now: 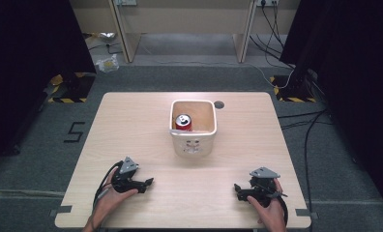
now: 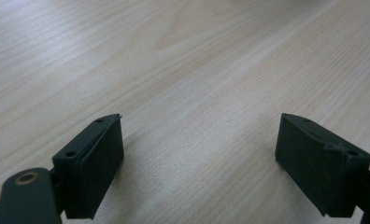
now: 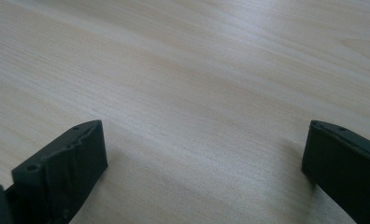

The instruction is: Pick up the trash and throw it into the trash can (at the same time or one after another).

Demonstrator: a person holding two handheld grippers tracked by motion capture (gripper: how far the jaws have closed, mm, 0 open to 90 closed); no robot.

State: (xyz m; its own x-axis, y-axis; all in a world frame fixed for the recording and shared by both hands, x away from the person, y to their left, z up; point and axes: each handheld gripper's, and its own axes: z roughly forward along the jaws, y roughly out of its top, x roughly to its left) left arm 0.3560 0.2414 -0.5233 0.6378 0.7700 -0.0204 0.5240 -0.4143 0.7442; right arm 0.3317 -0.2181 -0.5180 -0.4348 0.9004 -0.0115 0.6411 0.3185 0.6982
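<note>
My surface (image 1: 131, 130) is pale wood grain with rounded corners and a round hole (image 1: 219, 104) near its far edge. A white tub (image 1: 193, 143) stands on it just beside that hole, about centre. My two tools rest low on the near part, left (image 1: 148, 182) and right (image 1: 238, 188), well apart.

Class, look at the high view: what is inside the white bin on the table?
A red drinks can stands upright inside the white bin, toward its left wall. The can's lower part and the bin floor nearest the camera are hidden by the front wall.
</note>
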